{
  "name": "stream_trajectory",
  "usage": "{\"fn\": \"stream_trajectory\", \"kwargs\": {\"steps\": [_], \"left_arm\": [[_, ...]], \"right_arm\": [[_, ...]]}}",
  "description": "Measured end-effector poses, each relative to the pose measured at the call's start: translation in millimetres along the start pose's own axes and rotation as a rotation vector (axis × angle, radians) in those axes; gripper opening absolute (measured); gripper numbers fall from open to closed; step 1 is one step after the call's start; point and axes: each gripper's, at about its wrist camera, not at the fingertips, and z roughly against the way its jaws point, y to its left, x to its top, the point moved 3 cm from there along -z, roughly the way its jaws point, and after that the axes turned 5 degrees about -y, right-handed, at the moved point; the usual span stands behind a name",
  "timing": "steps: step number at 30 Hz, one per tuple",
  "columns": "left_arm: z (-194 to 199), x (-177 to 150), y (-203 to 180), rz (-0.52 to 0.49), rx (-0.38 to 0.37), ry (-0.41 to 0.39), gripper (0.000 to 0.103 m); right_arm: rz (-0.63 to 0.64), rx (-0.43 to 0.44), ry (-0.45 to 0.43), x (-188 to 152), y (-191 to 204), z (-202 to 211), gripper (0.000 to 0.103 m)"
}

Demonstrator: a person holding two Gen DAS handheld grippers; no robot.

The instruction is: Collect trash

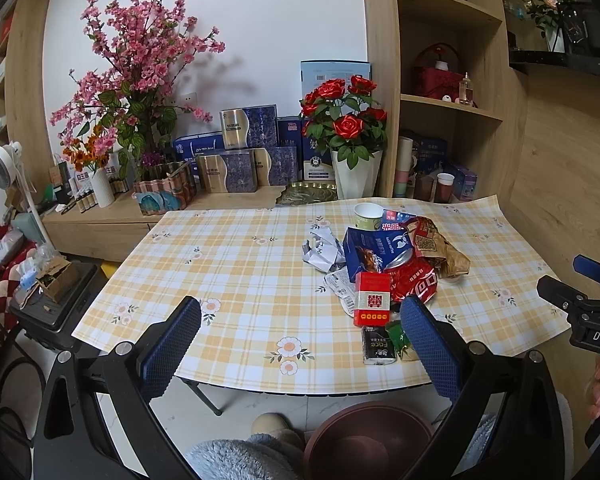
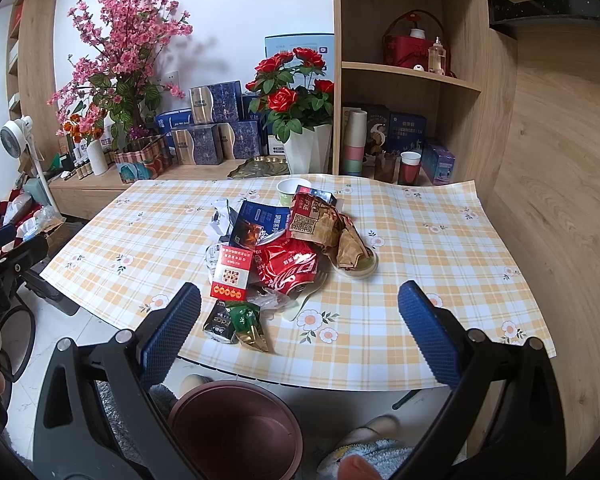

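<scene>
1. Plainly, both grippers hang off the near edge of the yellow-and-white plaid tablecloth with flower prints (image 2: 400, 232), neither touching anything.
2. Left gripper (image 1: 300, 344): its two blue textured fingers (image 1: 171, 344) are spread wide with nothing between them; the trash heap lies toward its 1 o'clock.
3. Right gripper (image 2: 300, 332): its jaws likewise stand wide apart and empty, with the heap at about 12 o'clock, just ahead of the fingertips.
4. At the near side of the heap a red cigarette box with gold characters (image 2: 232, 274) rests on other scraps; a small black sachet (image 2: 220, 326) and a green-and-gold sachet (image 2: 249, 326) lie just beside each other at the box's 6 o'clock, near the table edge.
5. Touching the red box at its 3 o'clock is a crushed red drink can (image 2: 290, 266); behind these sit a dark blue carton (image 2: 262, 216), crumpled white paper (image 2: 222, 216), a brown crumpled wrapper (image 2: 340, 236) and a white paper cup (image 2: 292, 190) at the far end.
6. Below the table edge, on the floor, stands a round dark-brown plastic bin (image 2: 236, 432), at 6 o'clock from the heap.
</scene>
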Motion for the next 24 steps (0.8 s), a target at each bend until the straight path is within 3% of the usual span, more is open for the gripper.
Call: {"fn": "stream_trajectory", "kwargs": {"steps": [24], "left_arm": [[-0.2,4.1,0.7,-0.02,-0.029,-0.023,0.098]], "right_arm": [[-0.023,-0.003,0.005,3.0,-3.2,-1.8,0.097]]}}
